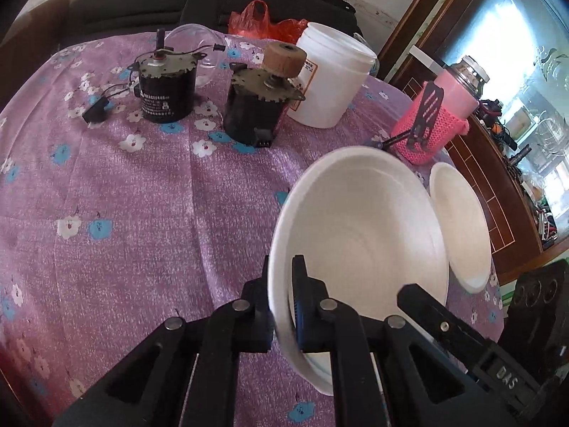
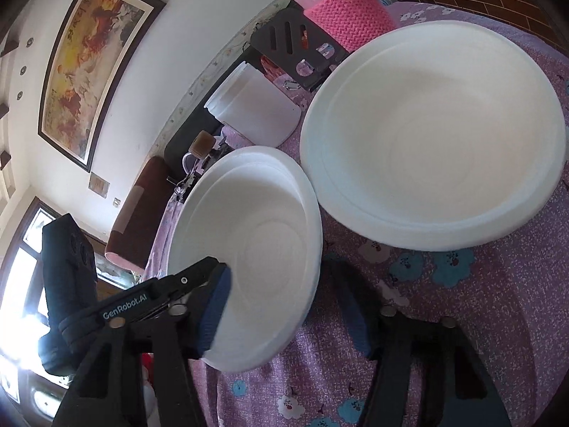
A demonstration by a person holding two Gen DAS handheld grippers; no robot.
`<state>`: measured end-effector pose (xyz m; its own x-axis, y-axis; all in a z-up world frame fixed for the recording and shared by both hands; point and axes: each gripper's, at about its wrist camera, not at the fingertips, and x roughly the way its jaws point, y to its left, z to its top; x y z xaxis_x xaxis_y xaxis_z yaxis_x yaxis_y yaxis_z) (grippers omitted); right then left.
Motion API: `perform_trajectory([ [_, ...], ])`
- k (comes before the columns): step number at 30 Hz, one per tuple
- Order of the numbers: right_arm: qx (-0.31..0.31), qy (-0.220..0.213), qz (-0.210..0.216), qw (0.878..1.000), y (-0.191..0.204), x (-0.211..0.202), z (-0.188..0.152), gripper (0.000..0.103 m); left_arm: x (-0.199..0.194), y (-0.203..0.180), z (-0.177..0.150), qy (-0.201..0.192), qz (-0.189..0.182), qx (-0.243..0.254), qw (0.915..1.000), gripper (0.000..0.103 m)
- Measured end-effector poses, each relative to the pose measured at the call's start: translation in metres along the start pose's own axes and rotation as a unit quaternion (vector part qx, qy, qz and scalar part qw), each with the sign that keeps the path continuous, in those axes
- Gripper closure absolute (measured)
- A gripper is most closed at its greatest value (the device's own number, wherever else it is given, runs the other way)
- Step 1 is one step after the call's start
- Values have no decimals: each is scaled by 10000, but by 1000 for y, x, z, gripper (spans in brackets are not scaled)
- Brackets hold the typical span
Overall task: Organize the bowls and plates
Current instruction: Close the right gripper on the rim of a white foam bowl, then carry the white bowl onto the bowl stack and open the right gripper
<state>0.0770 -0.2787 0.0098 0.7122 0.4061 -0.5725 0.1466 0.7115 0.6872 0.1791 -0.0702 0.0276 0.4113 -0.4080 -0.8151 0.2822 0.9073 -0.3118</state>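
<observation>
Your left gripper jaws are clenched on the rim of the white bowl, lifted and tilted at the lower centre of the left wrist frame, while your right gripper jaws stand wide apart, the bowl's edge between them. At the upper right of the right wrist frame the white plate lies on the purple floral tablecloth. Behind stand the pink knitted bottle, the white tub and two black motors.

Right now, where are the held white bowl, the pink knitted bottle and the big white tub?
held white bowl (image 1: 359, 220), left wrist view, inner wall.
pink knitted bottle (image 1: 426, 124), left wrist view, knitted sleeve.
big white tub (image 1: 330, 82), left wrist view, side wall.
</observation>
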Motion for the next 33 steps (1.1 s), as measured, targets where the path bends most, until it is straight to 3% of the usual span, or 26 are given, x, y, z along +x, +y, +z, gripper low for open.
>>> perform_trajectory([
  [3,-1,59,-195,9998,-1,3,-2,77,3,2,-3,-66,117,-51,9999,85],
  [4,12,85,-178,9998,-2,4,-2,79,4,5,-3,-80,91,-154,9998,75],
  [5,3,97,-164,9998,-1,4,-2,81,4,8,-1,-109,54,-274,9995,71],
  [7,-68,91,-185,9998,3,4,-1,82,5,12,-2,-106,16,-364,9993,73],
  [9,-188,99,-178,9996,9,5,-2,83,4,8,-3,-113,82,-246,9996,89],
  [13,-448,82,-261,9986,22,6,-5,84,-19,0,-13,-434,404,-8,9982,93],
  [22,-982,120,22,9951,57,4,-21,85,-79,2,-46,-988,948,182,9904,94],
  [33,-1928,621,343,9787,122,16,-75,84,-146,62,-96,-1247,1238,-511,9831,94],
])
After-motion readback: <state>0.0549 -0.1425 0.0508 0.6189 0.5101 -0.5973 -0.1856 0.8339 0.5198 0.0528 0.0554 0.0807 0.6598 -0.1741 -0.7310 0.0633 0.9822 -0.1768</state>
